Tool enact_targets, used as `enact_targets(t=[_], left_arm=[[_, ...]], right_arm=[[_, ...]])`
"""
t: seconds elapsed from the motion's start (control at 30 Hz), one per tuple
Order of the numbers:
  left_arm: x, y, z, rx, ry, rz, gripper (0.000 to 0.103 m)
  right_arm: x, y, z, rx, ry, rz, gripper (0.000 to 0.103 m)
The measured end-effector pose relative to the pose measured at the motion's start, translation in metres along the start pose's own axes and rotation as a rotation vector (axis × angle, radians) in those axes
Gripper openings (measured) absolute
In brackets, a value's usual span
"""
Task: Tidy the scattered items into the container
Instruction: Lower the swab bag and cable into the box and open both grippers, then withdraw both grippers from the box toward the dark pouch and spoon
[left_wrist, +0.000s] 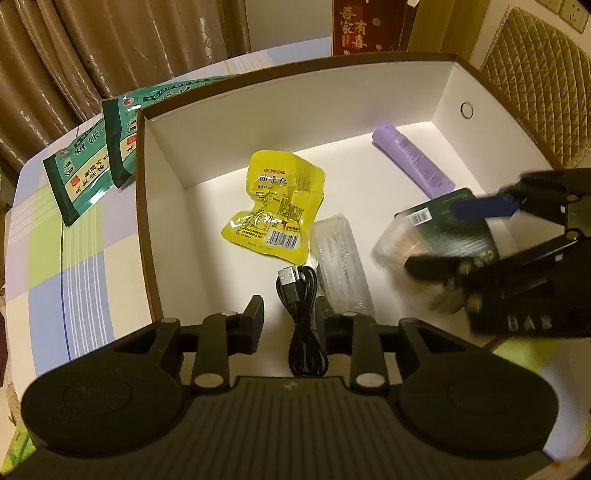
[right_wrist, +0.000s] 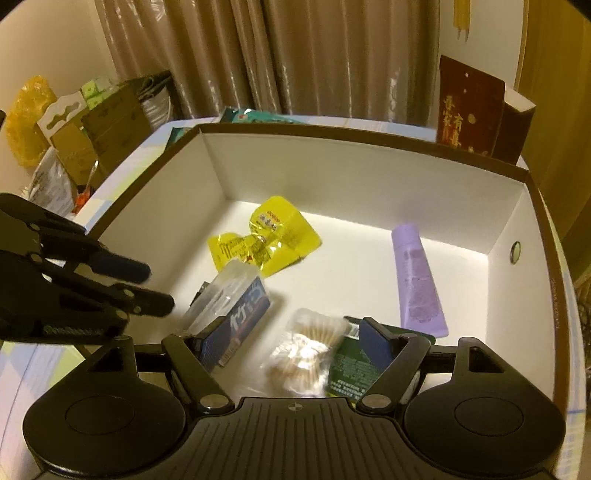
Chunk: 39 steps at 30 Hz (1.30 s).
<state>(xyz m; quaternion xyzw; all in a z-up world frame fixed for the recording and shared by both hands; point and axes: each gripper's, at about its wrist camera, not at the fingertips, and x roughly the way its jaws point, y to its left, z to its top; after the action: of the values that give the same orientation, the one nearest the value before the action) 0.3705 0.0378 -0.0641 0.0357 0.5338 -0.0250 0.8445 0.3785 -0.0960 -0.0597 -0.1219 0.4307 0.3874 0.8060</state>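
I had both tongs over the box (left_wrist: 447, 85) | left tongs (left_wrist: 290, 321) spread a bit, cable (left_wrist: 301, 314) loose between them in the box | right tongs (right_wrist: 288, 343) spread wide, swab pack (right_wrist: 306, 350) lying free below | yellow pouch (left_wrist: 275, 206) and purple tube (left_wrist: 413, 160) lay inside | two green packs (left_wrist: 79, 173) still on the worktop (left_wrist: 74, 277)

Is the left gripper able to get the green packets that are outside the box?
Probably yes. The green packets lie on the tablecloth left of the box, with nothing on top. But the left gripper is over the box, a black cable between its fingers, so it must lift over the wall.
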Motion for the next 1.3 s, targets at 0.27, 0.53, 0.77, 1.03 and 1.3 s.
enact_targets(t=[0.27, 0.53, 0.77, 1.03, 1.3], left_arm=[[-0.023, 0.010, -0.008, -0.053, -0.054, -0.009, 0.038], [-0.063, 0.013, -0.031, -0.100, -0.132, -0.031, 0.041], [-0.093, 0.002, -0.069, -0.103, -0.167, -0.049, 0.042], [-0.109, -0.010, -0.110, -0.136, -0.156, -0.042, 0.045], [-0.118, -0.022, -0.138, -0.168, -0.151, -0.033, 0.045]], right_arm=[[-0.020, -0.015, -0.009, 0.044, -0.037, 0.004, 0.074], [-0.057, -0.014, -0.026, 0.037, -0.101, 0.030, 0.074], [-0.100, -0.004, -0.046, -0.010, -0.174, 0.049, 0.074], [-0.122, 0.004, -0.078, -0.038, -0.156, 0.038, 0.074], [-0.125, 0.011, -0.111, -0.016, -0.106, 0.041, 0.074]])
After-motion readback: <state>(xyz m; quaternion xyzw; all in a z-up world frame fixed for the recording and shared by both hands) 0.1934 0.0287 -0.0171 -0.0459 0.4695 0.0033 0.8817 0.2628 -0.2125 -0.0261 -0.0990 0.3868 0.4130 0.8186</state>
